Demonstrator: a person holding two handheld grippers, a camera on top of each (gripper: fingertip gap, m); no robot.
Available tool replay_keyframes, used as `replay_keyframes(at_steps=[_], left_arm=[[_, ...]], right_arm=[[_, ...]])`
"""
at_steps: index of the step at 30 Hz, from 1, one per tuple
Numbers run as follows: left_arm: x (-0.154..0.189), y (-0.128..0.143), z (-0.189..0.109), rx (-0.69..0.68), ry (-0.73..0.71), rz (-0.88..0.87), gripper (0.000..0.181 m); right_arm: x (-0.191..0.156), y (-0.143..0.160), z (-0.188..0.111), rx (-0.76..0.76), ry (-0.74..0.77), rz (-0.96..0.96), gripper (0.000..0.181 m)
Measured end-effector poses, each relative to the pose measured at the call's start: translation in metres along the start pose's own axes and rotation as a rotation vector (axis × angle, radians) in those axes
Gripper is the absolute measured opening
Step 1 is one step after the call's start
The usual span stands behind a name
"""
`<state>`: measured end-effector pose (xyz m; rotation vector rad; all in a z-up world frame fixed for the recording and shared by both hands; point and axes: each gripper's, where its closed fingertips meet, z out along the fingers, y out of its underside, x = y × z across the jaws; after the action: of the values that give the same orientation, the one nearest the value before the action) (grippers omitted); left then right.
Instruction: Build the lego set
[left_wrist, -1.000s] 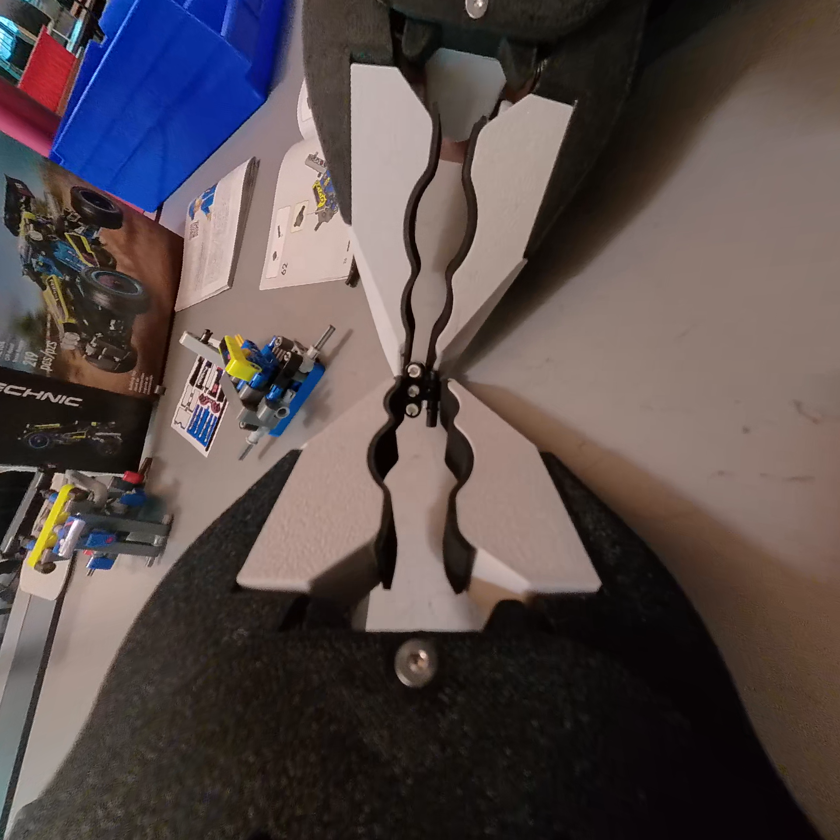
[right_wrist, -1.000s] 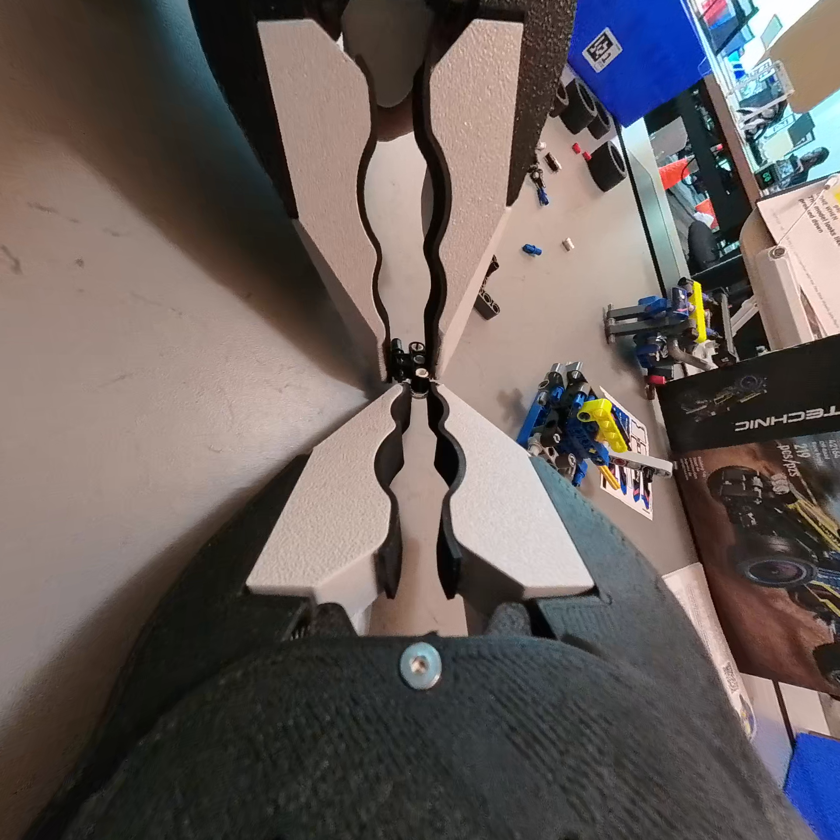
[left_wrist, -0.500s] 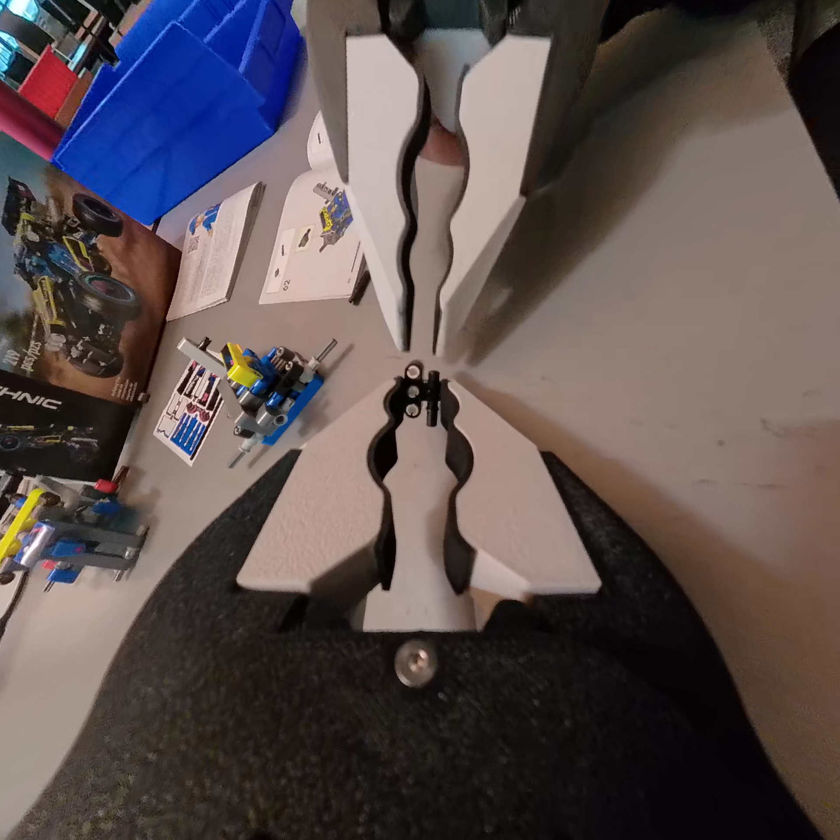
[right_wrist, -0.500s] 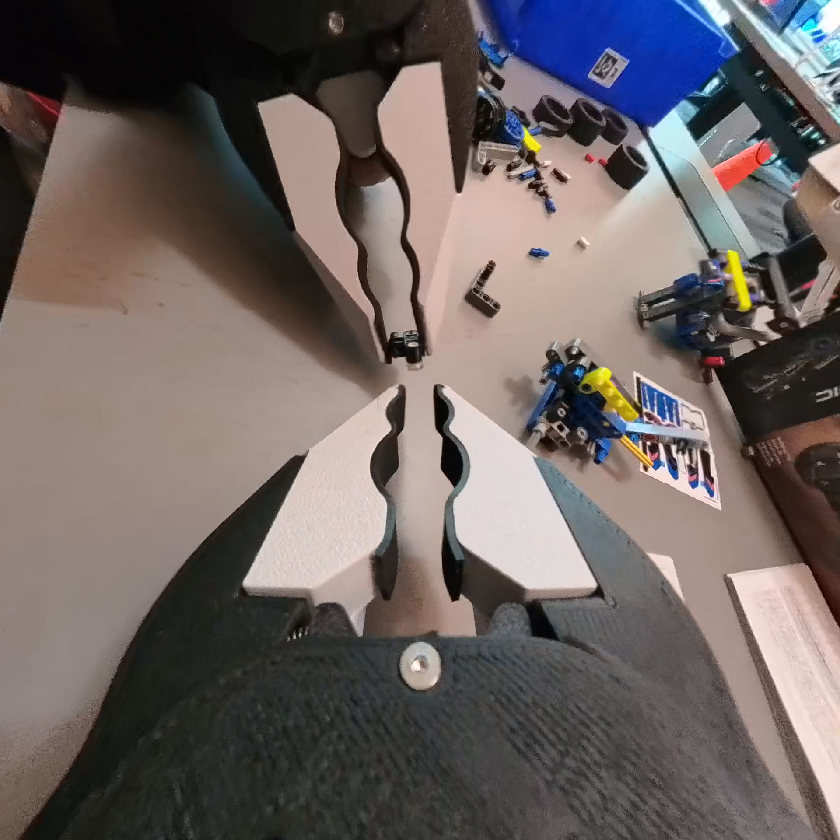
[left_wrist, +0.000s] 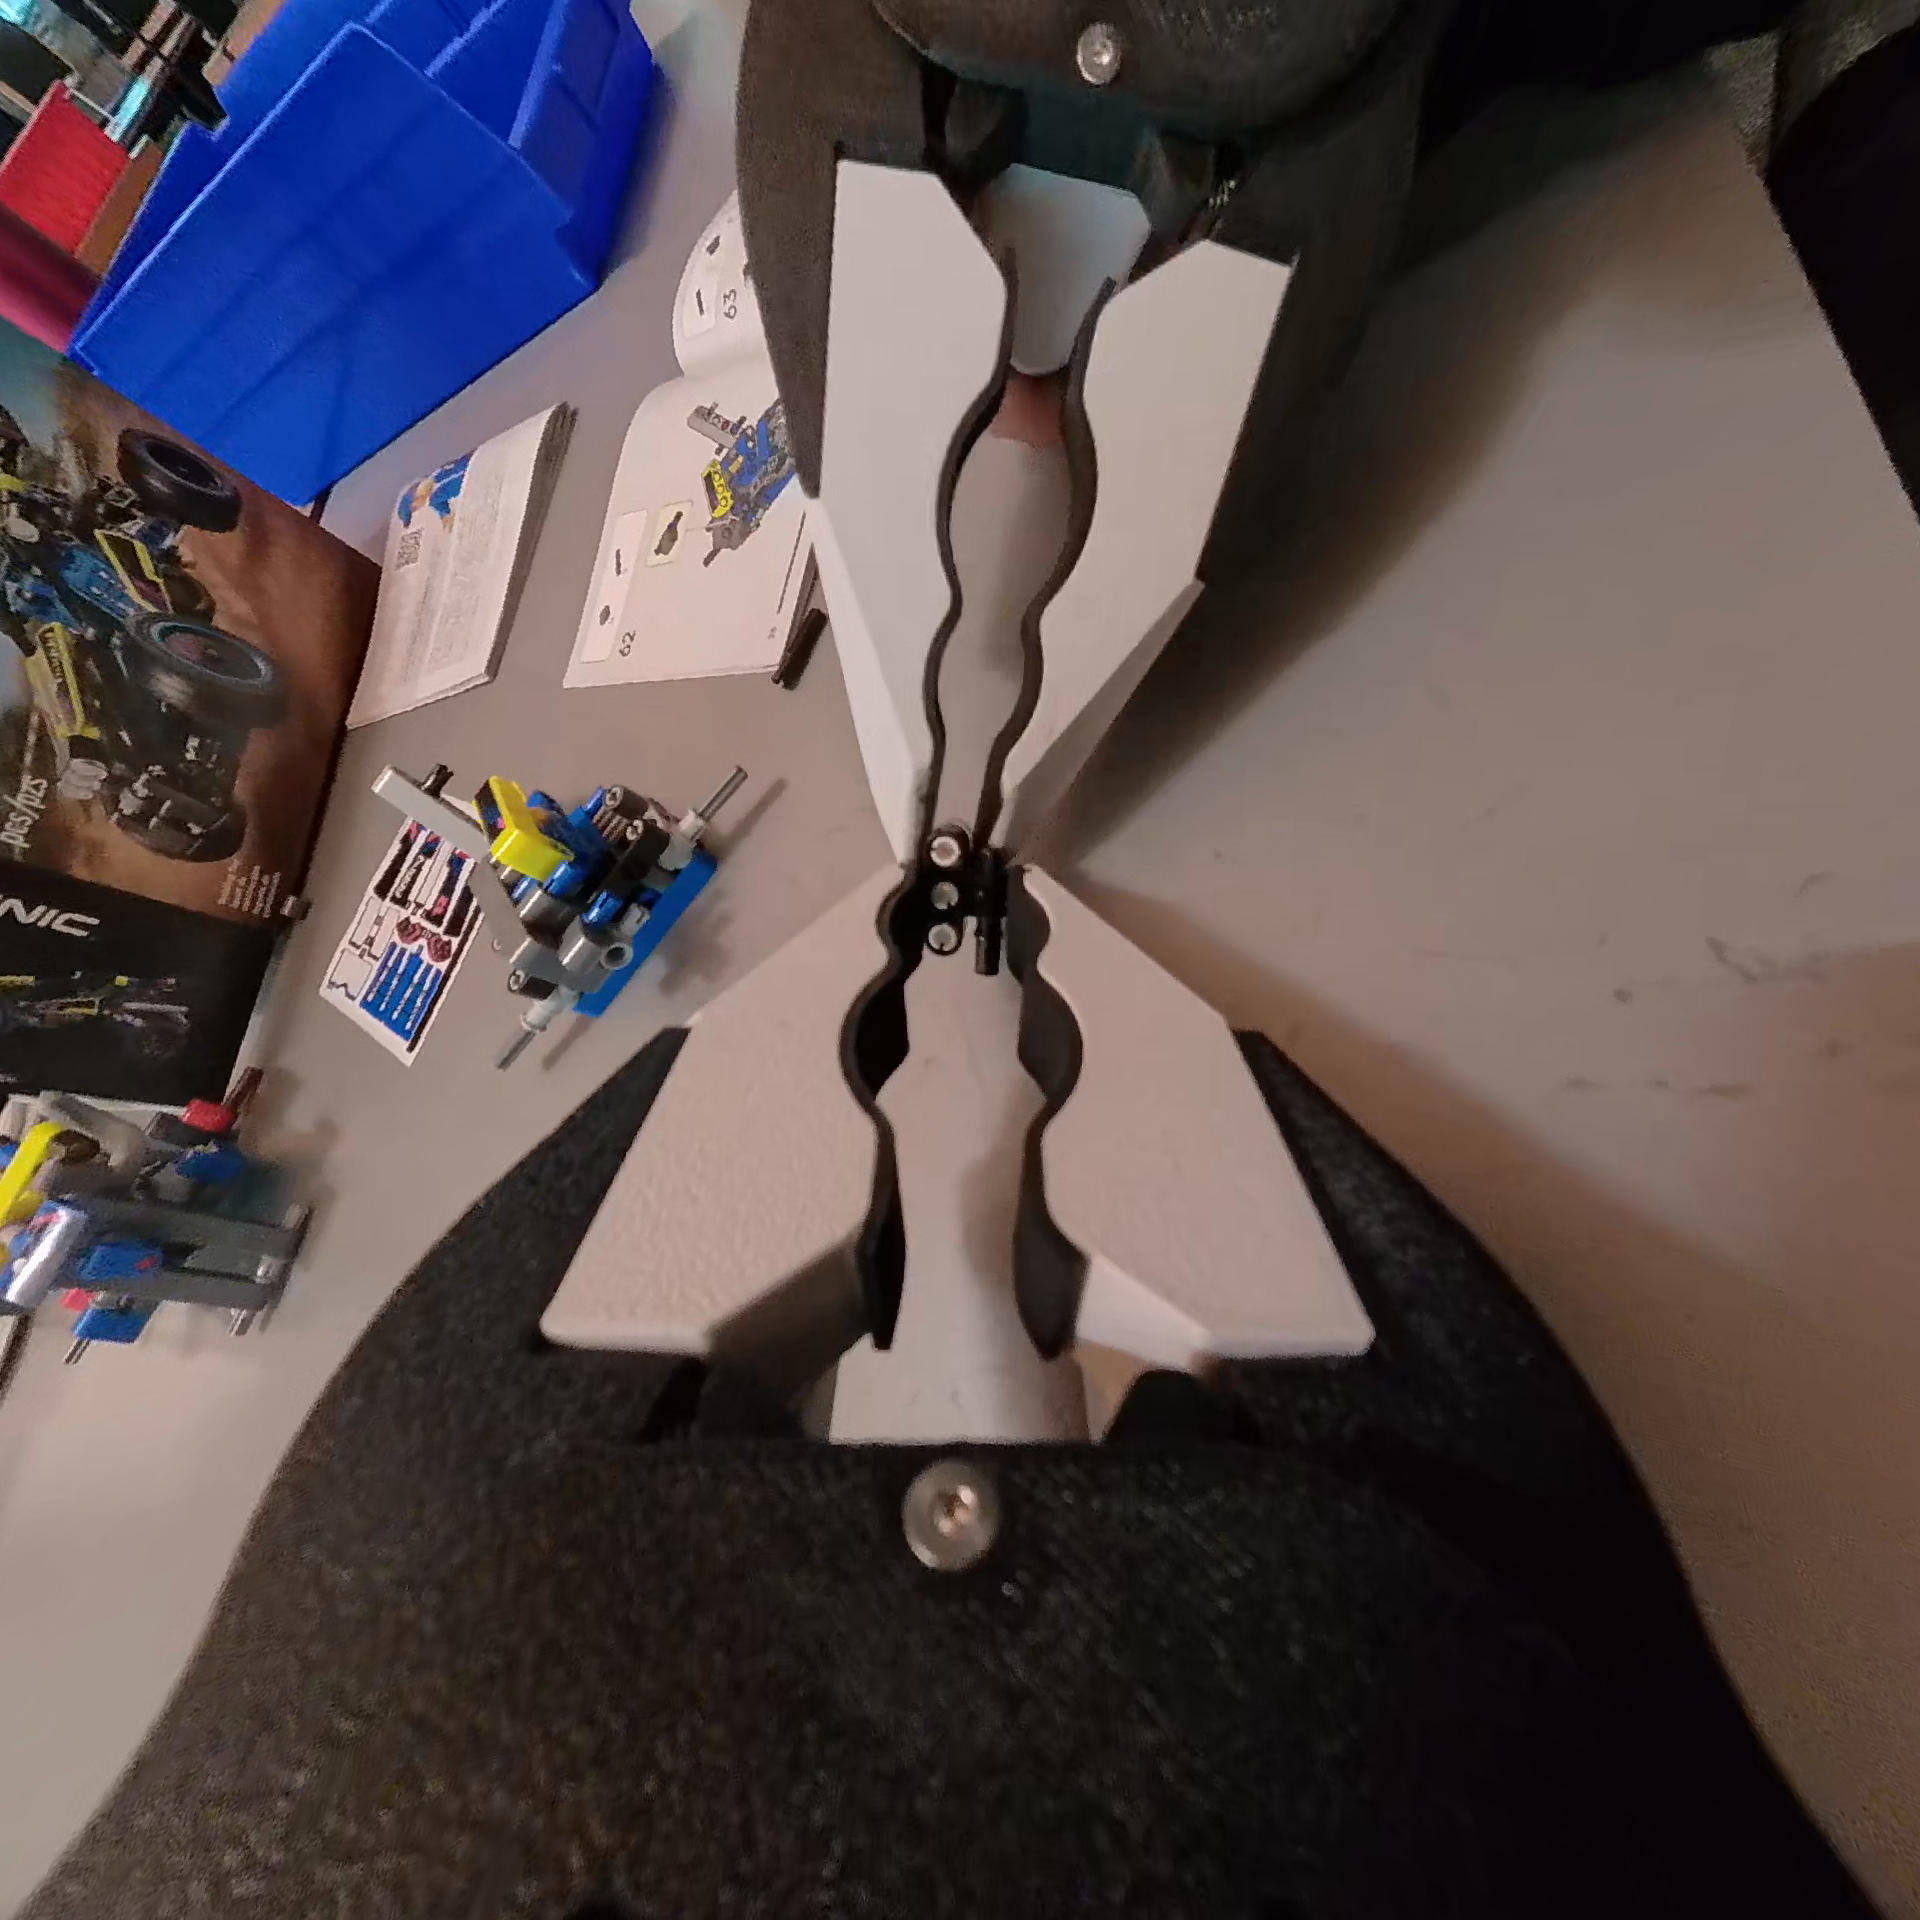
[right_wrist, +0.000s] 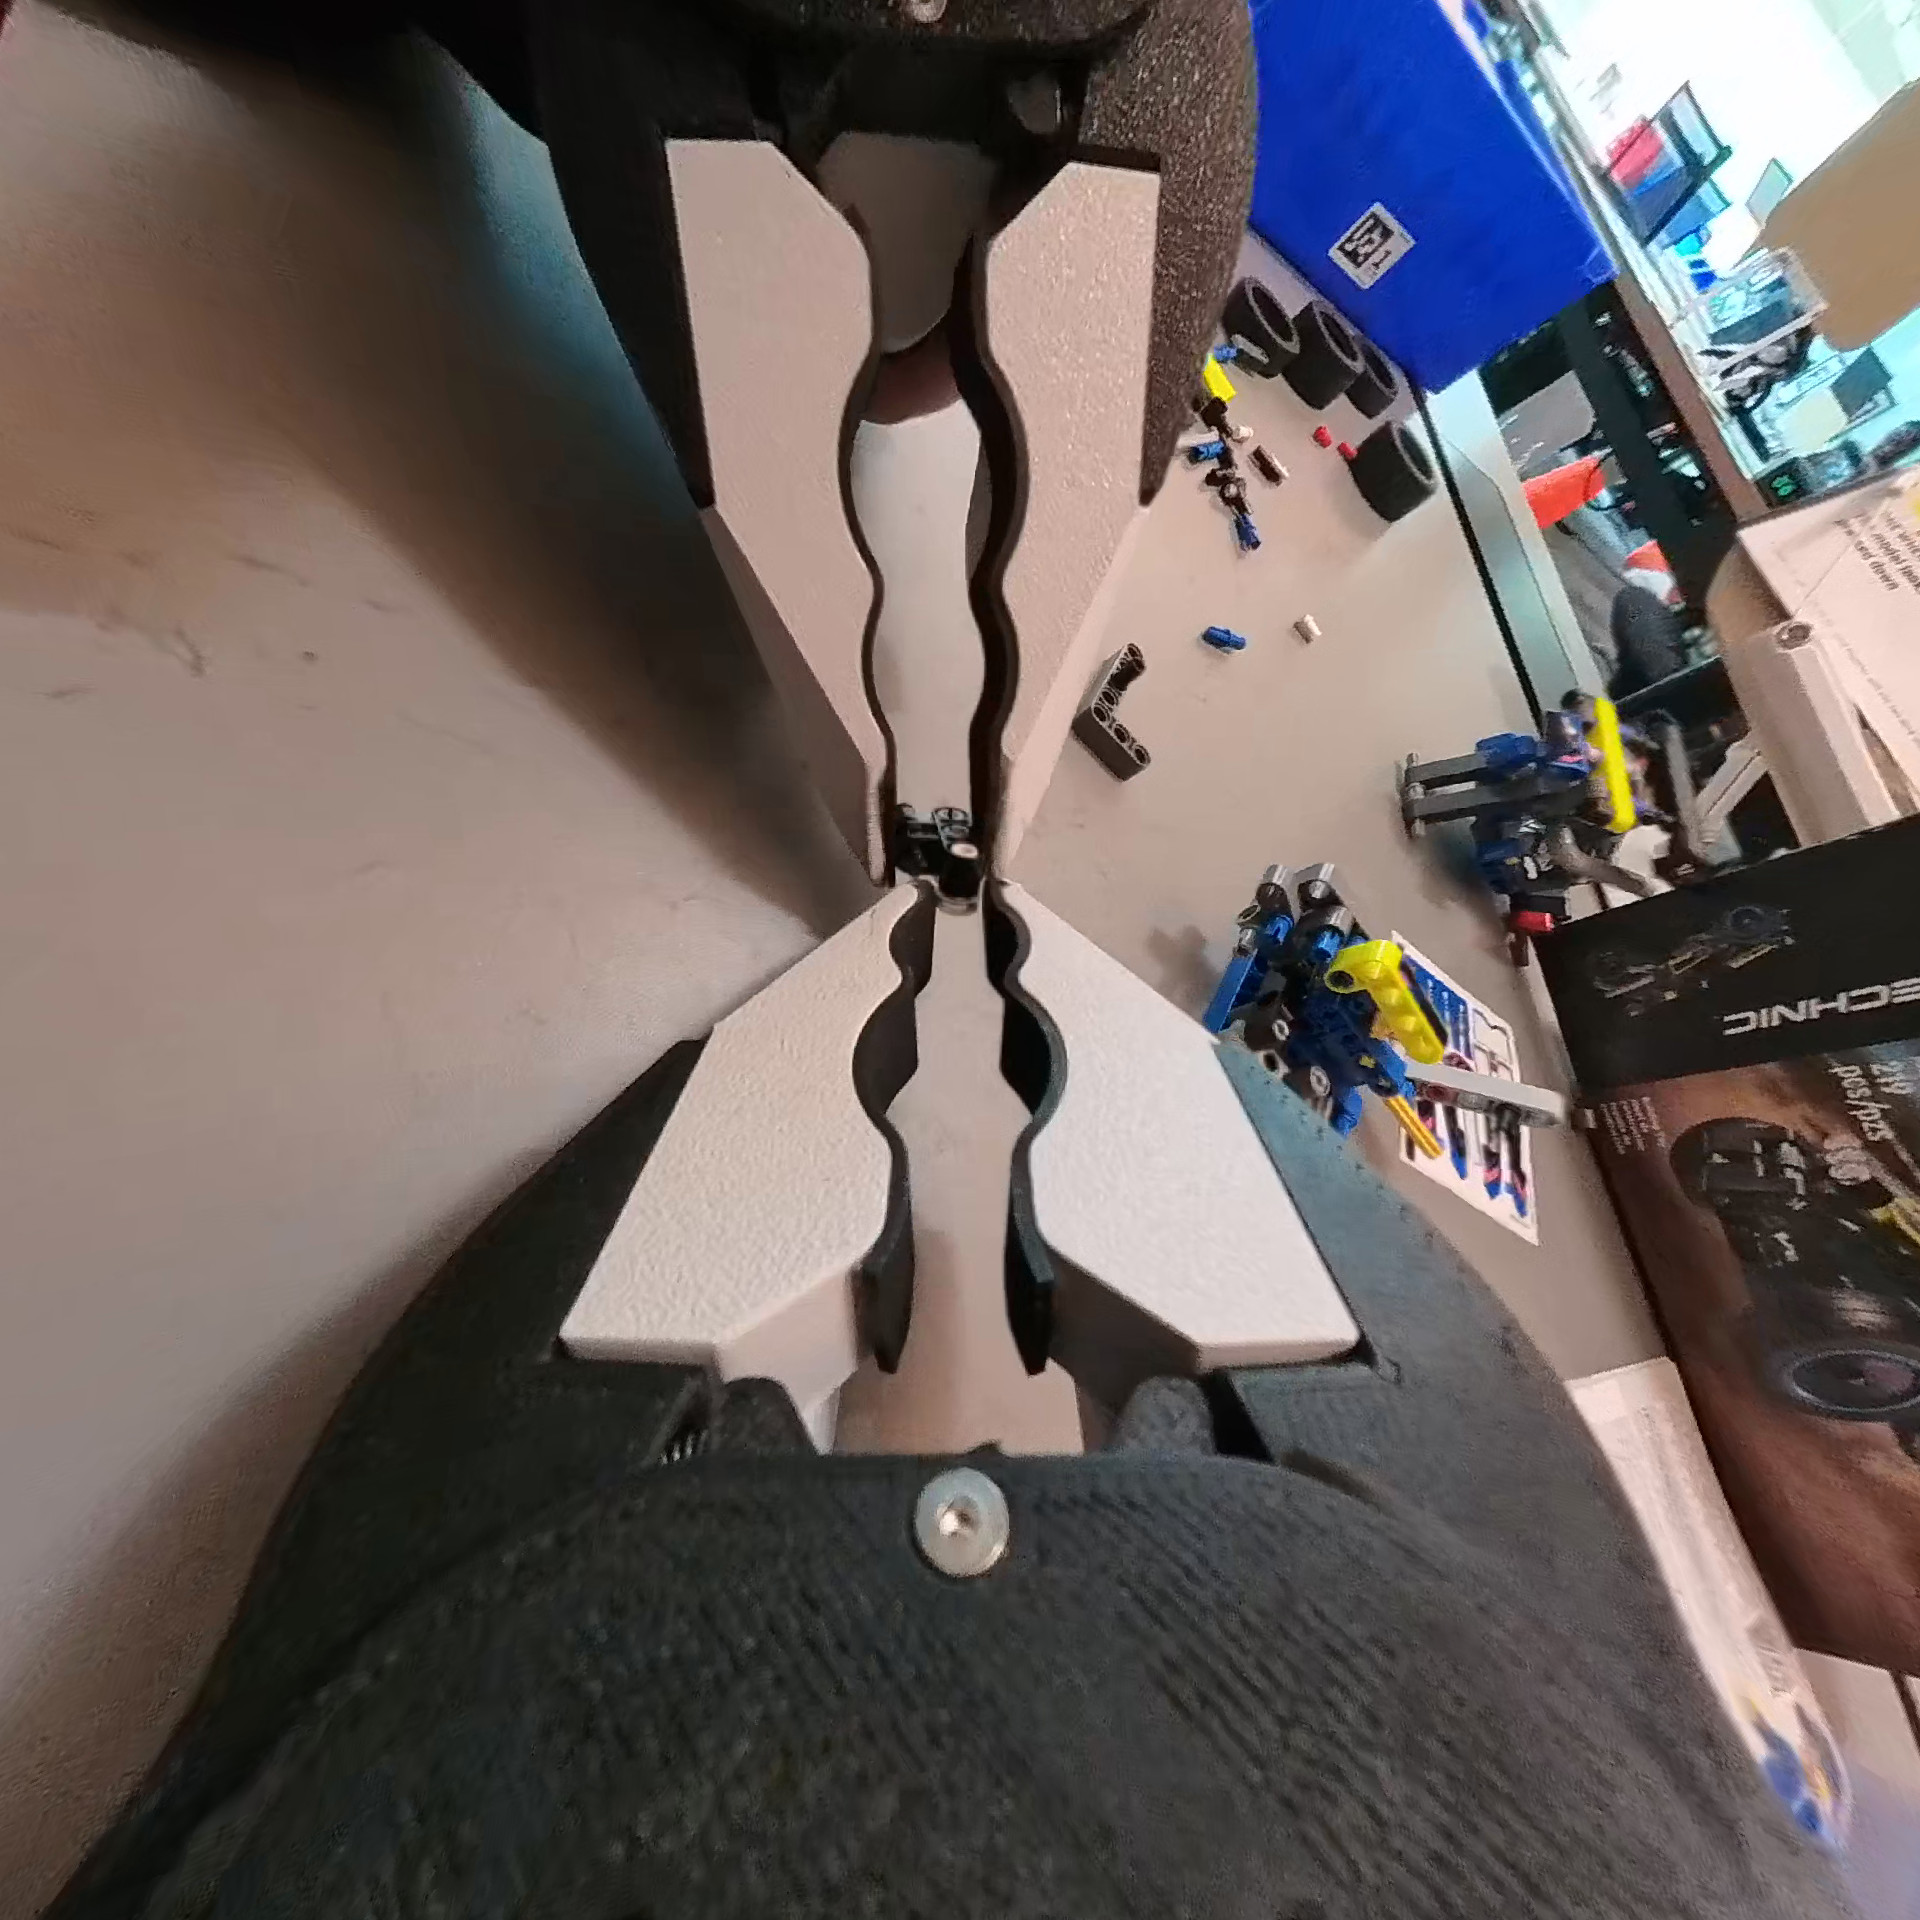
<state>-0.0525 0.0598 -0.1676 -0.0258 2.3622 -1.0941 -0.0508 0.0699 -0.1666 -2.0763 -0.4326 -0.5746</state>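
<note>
Tip to tip, the left gripper (left_wrist: 961, 914) clamps a black beam (left_wrist: 943, 906) and the right gripper (right_wrist: 951, 894) a pin (right_wrist: 958, 868), with the pin's axis aimed into the beam.

Grippers: two, left gripper (left_wrist: 961, 914) and right gripper (right_wrist: 951, 883), tip to tip.
Small black pieces between tips: two, black beam (left_wrist: 943, 891) and black pin (left_wrist: 987, 914).
Part-built lego assemblies on table: two, blue-yellow assembly (left_wrist: 582, 883) and grey-blue assembly (left_wrist: 135, 1247).
Sticker sheet (left_wrist: 405, 951): one.
Booklets: two, open booklet (left_wrist: 686, 561) and closed booklet (left_wrist: 457, 582).
Lego box (left_wrist: 135, 727): one.
Black tyres (right_wrist: 1320, 353): four.
L-shaped black beam (right_wrist: 1117, 717): one.
Blue bins (left_wrist: 343, 239): at least two (edges cropped).
Loose small pins (right_wrist: 1242, 488): several, count uncertain.
</note>
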Motion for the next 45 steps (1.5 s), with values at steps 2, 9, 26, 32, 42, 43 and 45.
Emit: replay_keyframes(at_steps=[2, 9, 26, 32, 42, 43, 45], left_arm=[[0.001, 0.001, 0.001, -0.008, 0.005, 0.000, 0.012], [-0.006, 0.004, 0.003, -0.030, -0.054, -0.011, 0.012], [-0.016, 0.008, -0.007, -0.025, -0.082, -0.034, 0.012], [-0.010, 0.014, -0.004, -0.045, -0.048, -0.028, 0.012], [-0.010, 0.011, -0.006, -0.023, -0.040, -0.036, 0.012], [-0.011, 0.009, -0.007, -0.012, -0.043, -0.044, 0.012], [-0.013, 0.007, -0.008, 0.010, -0.045, -0.052, 0.012]], right_arm=[[-0.001, 0.001, 0.001, -0.011, 0.003, -0.017, 0.007], [0.006, 0.008, 0.005, -0.077, 0.064, -0.050, 0.006], [0.022, 0.027, -0.001, -0.126, 0.093, 0.076, 0.006], [0.016, 0.028, 0.001, -0.179, 0.034, -0.002, 0.014], [0.016, 0.030, -0.016, -0.152, -0.084, 0.108, 0.030], [0.016, 0.029, -0.019, -0.131, -0.090, 0.140, 0.031], [0.015, 0.029, -0.022, -0.087, -0.094, 0.196, 0.035]])
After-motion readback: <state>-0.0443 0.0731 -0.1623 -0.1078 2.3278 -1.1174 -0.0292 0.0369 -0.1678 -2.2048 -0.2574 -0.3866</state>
